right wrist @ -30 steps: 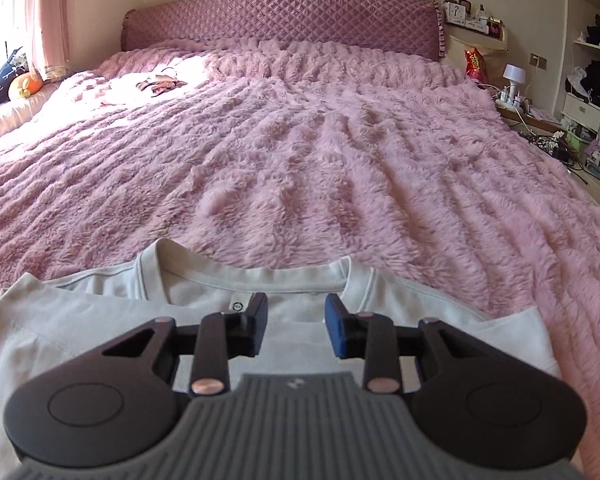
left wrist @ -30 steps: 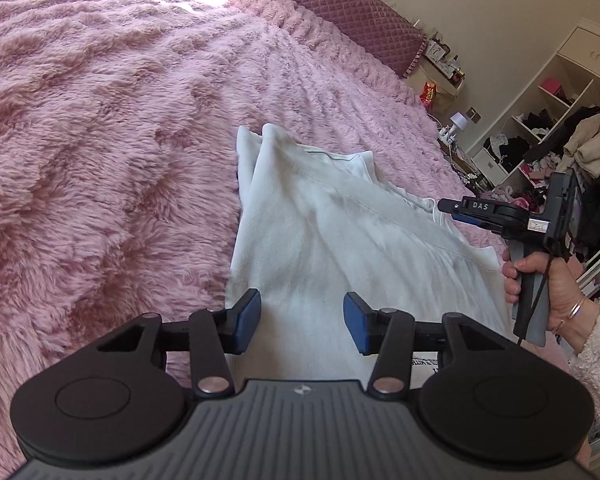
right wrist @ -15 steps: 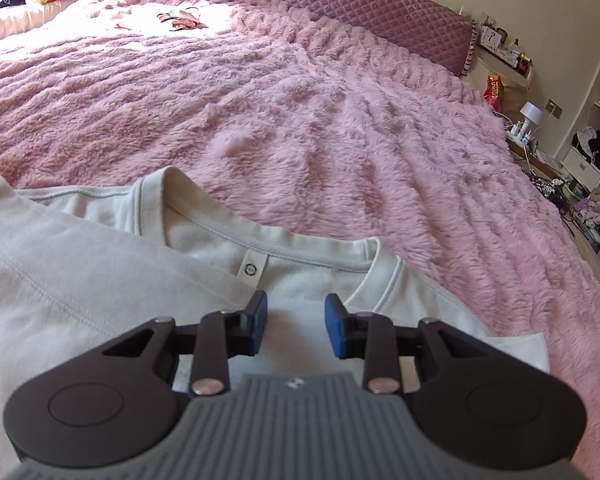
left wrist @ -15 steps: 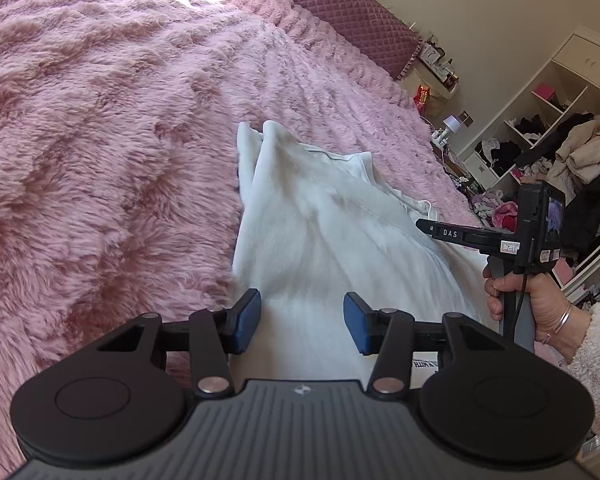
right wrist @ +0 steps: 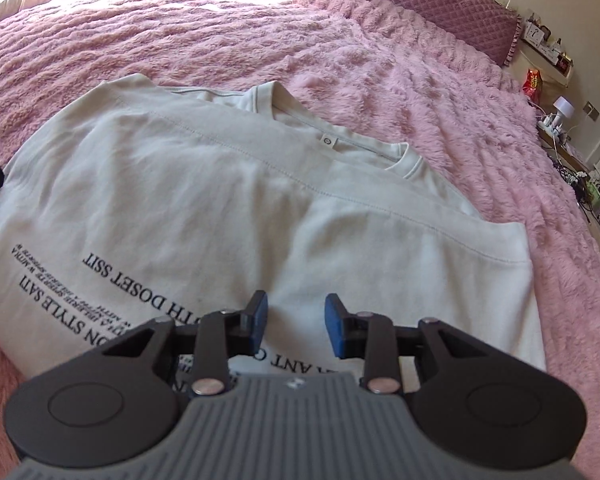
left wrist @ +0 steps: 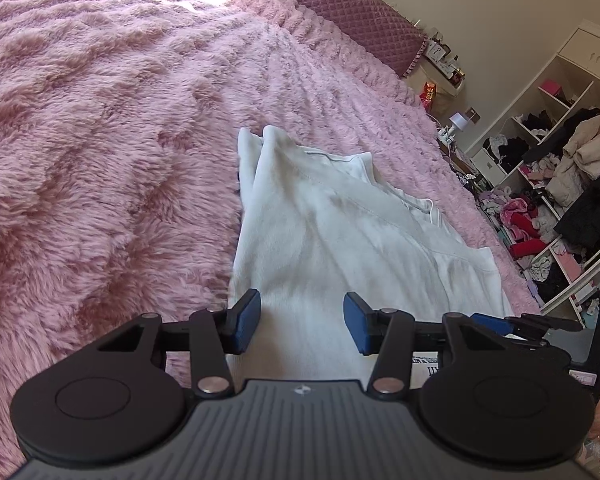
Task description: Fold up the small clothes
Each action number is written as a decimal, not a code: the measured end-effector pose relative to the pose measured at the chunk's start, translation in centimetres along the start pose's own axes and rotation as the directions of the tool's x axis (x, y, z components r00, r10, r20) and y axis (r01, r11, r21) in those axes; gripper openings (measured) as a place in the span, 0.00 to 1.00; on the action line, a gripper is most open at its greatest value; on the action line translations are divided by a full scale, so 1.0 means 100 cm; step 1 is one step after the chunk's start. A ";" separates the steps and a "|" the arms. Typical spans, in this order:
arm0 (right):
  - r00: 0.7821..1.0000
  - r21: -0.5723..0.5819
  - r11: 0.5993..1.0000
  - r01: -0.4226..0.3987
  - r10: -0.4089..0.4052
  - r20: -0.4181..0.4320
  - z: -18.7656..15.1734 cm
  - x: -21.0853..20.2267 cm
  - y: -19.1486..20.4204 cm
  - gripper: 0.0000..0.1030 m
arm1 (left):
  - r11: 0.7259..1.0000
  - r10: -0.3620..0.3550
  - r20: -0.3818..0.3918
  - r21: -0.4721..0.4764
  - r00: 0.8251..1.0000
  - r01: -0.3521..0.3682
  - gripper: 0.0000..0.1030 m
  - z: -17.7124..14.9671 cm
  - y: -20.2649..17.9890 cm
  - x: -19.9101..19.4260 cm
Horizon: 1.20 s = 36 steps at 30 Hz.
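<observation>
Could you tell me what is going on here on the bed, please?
A person is holding a claw in each hand over a white T-shirt spread flat on a fluffy pink bedspread, about to fold it. The shirt lies with black printed lettering facing up and its collar towards the headboard. The left claw and the right claw are both open above the fabric, with nothing gripped. No fold has been made yet.

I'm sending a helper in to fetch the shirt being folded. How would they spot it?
Look at the big bed covered by a fluffy pink blanket. Near its foot lies a pale white cotton T-shirt, spread flat. It alone carries black printed lettering and a small round neck label.
</observation>
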State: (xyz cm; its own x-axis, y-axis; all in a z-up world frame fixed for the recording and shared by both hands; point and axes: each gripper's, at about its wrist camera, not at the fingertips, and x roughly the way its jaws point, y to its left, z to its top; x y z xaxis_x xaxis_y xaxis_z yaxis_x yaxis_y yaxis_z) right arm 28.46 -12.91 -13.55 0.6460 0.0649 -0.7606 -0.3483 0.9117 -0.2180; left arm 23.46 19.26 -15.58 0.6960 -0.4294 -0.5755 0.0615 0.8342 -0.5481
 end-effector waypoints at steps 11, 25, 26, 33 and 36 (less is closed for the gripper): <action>0.998 0.072 0.995 -0.067 0.068 -0.014 -0.056 -0.062 0.013 0.31 | 1.000 -0.010 -0.001 -0.001 1.000 0.010 0.55 -0.002 0.001 -0.019; 0.998 0.092 0.995 0.032 -0.036 0.044 -0.040 -0.081 0.041 0.37 | 1.000 -0.009 -0.033 0.024 0.999 0.010 0.55 0.010 0.015 -0.020; 0.997 0.086 0.996 0.003 -0.009 0.074 -0.034 -0.086 0.048 0.38 | 1.000 -0.014 -0.027 0.020 1.000 0.014 0.55 0.016 0.016 -0.021; 0.966 -0.080 0.980 -0.181 0.192 0.173 -0.001 -0.097 0.139 0.39 | 0.995 -0.048 -0.052 -0.095 0.997 0.043 0.57 0.072 0.045 0.015; 0.961 -0.190 0.965 -0.178 0.212 0.177 0.001 -0.091 0.182 0.38 | 0.984 -0.076 -0.075 -0.169 0.994 0.063 0.57 0.085 0.060 0.038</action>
State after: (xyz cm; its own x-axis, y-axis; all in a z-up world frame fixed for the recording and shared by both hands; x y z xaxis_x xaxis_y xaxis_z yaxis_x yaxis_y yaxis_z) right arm 16.27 3.14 -10.52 0.6672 0.3276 -0.6690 -0.5805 0.7914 -0.1914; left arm 32.55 25.52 -15.92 0.6336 -0.5164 -0.5761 -0.0167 0.7353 -0.6775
